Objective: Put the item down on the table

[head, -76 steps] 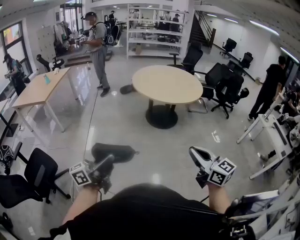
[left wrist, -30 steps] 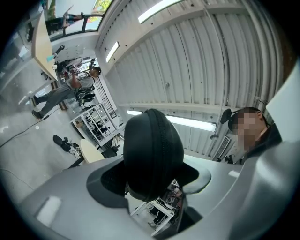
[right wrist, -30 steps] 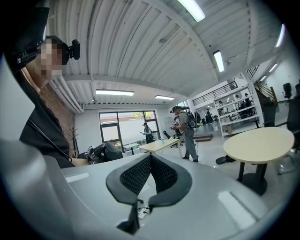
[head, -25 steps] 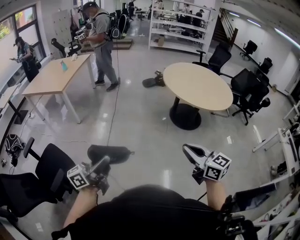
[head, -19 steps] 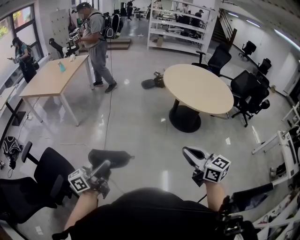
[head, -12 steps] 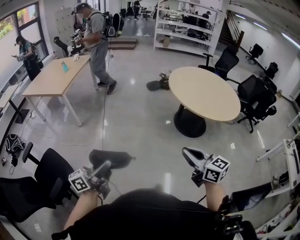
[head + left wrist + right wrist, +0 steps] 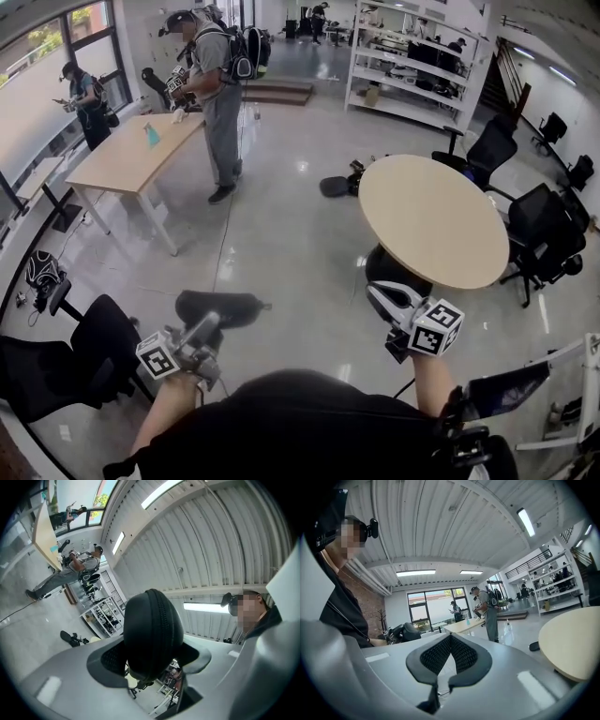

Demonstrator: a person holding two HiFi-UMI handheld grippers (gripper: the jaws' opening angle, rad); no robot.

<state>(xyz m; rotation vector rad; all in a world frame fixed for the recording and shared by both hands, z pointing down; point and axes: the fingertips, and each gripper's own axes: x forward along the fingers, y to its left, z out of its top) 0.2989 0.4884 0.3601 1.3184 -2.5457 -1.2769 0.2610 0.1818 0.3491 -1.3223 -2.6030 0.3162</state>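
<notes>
A black oval zippered case (image 7: 221,307) is clamped in my left gripper (image 7: 207,325), low at the left of the head view and held above the floor. In the left gripper view the case (image 7: 153,632) stands on edge between the two pads, zip facing the camera, and the left gripper (image 7: 151,660) is shut on it. My right gripper (image 7: 384,300) is low at the right, its jaws together with nothing between them; its pads meet at the tip in the right gripper view (image 7: 450,636). The round beige table (image 7: 431,220) lies just beyond the right gripper and also shows at the right edge of the right gripper view (image 7: 574,639).
A rectangular wooden table (image 7: 131,155) stands at the far left, with a person wearing a backpack (image 7: 217,84) beside it and another person (image 7: 89,103) by the window. A black office chair (image 7: 66,361) sits at my left, more chairs (image 7: 548,234) beyond the round table, and white shelves (image 7: 417,56) at the back.
The whole view has moved forward. The round table has come closer and now sits right in front of the right gripper. The case stays in the left gripper.
</notes>
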